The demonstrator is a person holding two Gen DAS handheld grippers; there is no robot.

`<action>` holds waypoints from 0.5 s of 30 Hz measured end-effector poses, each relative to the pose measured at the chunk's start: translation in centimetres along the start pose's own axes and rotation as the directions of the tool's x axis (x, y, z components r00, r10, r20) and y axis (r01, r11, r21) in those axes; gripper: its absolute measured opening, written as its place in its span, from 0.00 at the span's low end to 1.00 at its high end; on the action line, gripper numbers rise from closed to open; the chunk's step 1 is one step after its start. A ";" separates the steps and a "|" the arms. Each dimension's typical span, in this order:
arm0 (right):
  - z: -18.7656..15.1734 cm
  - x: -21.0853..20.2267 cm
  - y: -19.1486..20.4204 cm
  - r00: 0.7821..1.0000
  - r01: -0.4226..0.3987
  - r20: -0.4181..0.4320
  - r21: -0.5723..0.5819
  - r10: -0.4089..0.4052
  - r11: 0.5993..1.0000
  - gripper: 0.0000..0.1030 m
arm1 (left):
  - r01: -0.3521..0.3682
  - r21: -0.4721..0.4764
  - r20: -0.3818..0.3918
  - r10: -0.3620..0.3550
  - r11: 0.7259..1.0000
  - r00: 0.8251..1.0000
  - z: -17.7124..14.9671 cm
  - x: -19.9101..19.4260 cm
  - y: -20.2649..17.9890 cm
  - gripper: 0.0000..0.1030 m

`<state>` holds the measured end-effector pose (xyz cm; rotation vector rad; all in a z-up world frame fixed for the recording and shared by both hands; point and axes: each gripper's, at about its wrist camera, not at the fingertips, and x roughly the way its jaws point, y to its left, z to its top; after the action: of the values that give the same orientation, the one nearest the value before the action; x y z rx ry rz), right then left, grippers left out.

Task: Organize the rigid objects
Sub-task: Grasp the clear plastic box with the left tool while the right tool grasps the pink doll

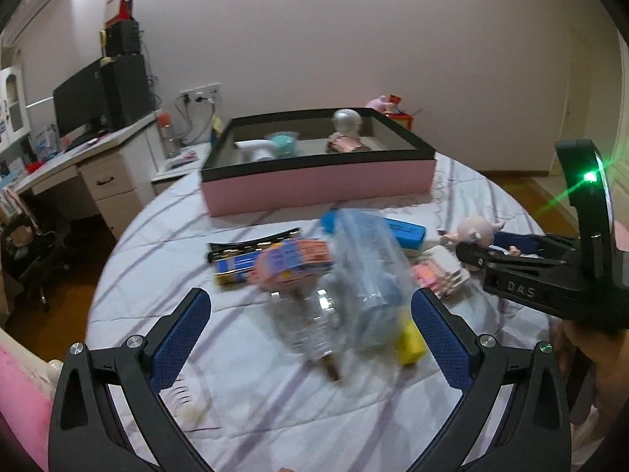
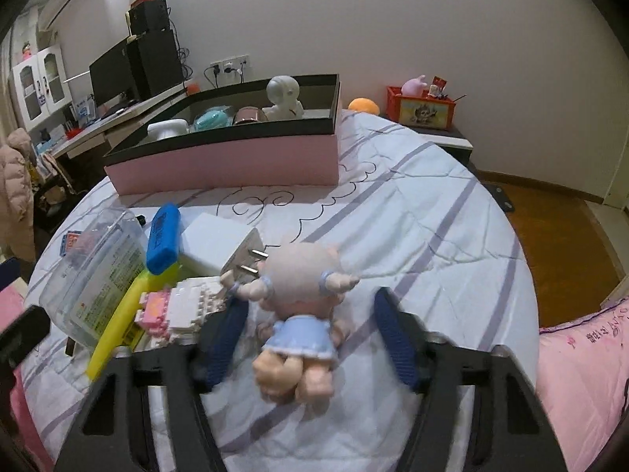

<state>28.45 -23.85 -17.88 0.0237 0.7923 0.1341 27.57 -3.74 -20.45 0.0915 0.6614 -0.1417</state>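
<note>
A small doll in a blue dress lies on the striped bedsheet between the fingers of my right gripper, which stands open with a gap on the doll's right side. In the left wrist view the right gripper reaches in from the right beside the doll. My left gripper is open above a blurred clear plastic container. A pink box with a black rim stands further back and holds a white robot figure and other small items.
Left of the doll lie a white charger plug, a blue case, a yellow item and a pink-white block model. A desk with a monitor stands left. A red crate sits beyond the bed.
</note>
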 end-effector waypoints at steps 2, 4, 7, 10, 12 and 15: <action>0.0 0.1 -0.4 1.000 -0.029 -0.004 0.001 0.029 1.000 0.41 | -0.004 -0.002 -0.005 0.004 1.000 1.000 0.3 0.5 -0.7 1.00; -0.1 0.0 -0.5 0.999 -0.042 -0.005 -0.007 0.042 0.999 0.41 | 0.012 -0.006 -0.018 -0.012 1.000 1.000 0.5 1.0 -1.2 1.00; -0.1 0.0 -1.0 0.997 -0.073 -0.004 0.010 0.073 0.997 0.41 | 0.029 -0.009 -0.027 -0.029 1.000 0.999 0.7 1.7 -2.1 1.00; 0.0 0.1 -1.2 0.996 -0.090 -0.003 0.015 0.090 0.996 0.42 | 0.007 -0.001 -0.043 -0.007 1.000 0.999 0.8 2.5 -2.8 0.81; 0.0 0.2 -1.3 0.996 -0.094 -0.001 0.018 0.094 0.995 0.42 | 0.002 0.013 -0.064 -0.001 1.000 0.998 0.8 3.0 -3.1 0.70; 0.0 0.2 -1.4 0.994 -0.105 -0.002 0.025 0.105 0.994 0.42 | 0.019 0.024 -0.090 -0.017 1.000 0.996 0.8 3.7 -3.4 0.59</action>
<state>28.78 -25.24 -18.16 0.0886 0.7963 0.2244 30.39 -7.56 -22.17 0.1168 0.7503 -0.1638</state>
